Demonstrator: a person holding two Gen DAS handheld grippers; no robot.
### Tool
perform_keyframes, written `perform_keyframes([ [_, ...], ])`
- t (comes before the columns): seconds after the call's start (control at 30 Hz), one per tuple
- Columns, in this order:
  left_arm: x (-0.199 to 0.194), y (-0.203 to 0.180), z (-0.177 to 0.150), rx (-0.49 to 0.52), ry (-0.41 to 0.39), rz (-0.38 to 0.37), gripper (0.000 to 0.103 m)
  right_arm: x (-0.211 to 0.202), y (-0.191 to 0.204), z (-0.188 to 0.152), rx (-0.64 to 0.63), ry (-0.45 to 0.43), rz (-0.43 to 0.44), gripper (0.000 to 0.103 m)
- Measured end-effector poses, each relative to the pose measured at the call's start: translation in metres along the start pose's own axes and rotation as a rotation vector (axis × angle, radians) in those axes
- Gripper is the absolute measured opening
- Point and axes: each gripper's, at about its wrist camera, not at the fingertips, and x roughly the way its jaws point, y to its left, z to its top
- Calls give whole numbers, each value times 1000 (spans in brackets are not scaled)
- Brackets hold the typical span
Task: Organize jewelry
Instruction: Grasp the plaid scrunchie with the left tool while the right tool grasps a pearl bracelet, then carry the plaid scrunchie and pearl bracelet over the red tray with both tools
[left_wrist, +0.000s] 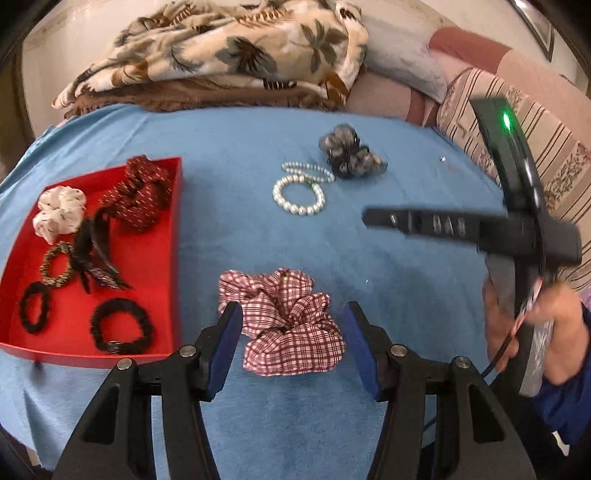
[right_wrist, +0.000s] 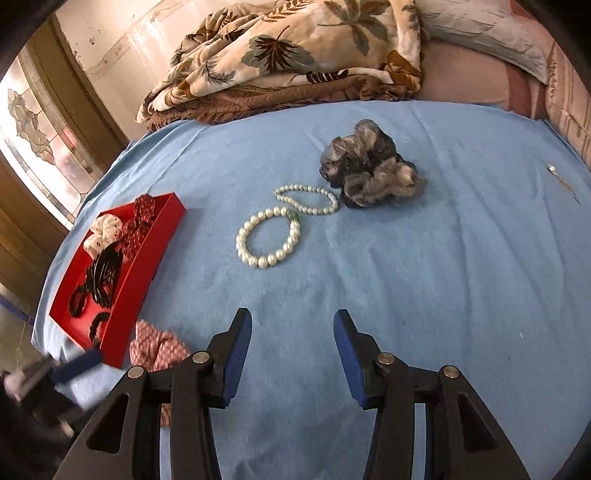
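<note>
**Left gripper lined up on checked scrunchie, both grippers empty**

Left gripper (left_wrist: 293, 325): jaws spread wide, nothing held, straddling the red-and-white checked scrunchie (left_wrist: 282, 325) on the blue cloth (left_wrist: 229, 147), just right of the red tray (left_wrist: 176, 236). Right gripper (right_wrist: 292, 334): jaws apart too, empty, over bare cloth near the pearls.

Handling, my read:
- Checked scrunchie: light, soft, squashes flat. Pinch a thick fold of the ruffle; thin edge may slip out.
- Pearl bracelet (right_wrist: 267, 238) and thinner pearl strand (right_wrist: 308, 199): touching each other, hard round beads, slippery, floppy. Grab across the strand, not a single bead; lifting one could drag the other.
- Grey scrunchie (right_wrist: 369, 173): just beside the strand, sheer fabric, same as the checked one.

Tray already holds several scrunchies and hair ties, plus a black clip.

Writing/brands: none readable in either view.
</note>
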Motion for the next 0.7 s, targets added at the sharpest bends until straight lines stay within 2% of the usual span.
perform_keyframes([
  [0.17,16,-5,2,16,21,25,55,29,3,26,-6,28,30,50],
  [0.47,41,-14,4,61,63,32,55,83,12,52,-49,84,-14,49],
  [0.5,43,-15,4,65,68,33,55,84,12,53,-56,80,-26,47],
  [0.53,45,-16,4,67,70,35,55,86,13,55,-66,78,-44,37],
  [0.57,46,-17,3,70,68,41,48,87,14,55,-83,79,-73,22],
  [0.6,47,-18,3,73,68,48,26,88,14,56,-90,79,-81,16],
  [0.63,48,-19,2,75,77,53,17,87,13,56,-94,78,-82,13],
  [0.7,46,-17,1,67,77,49,13,83,9,54,-86,75,-75,11],
])
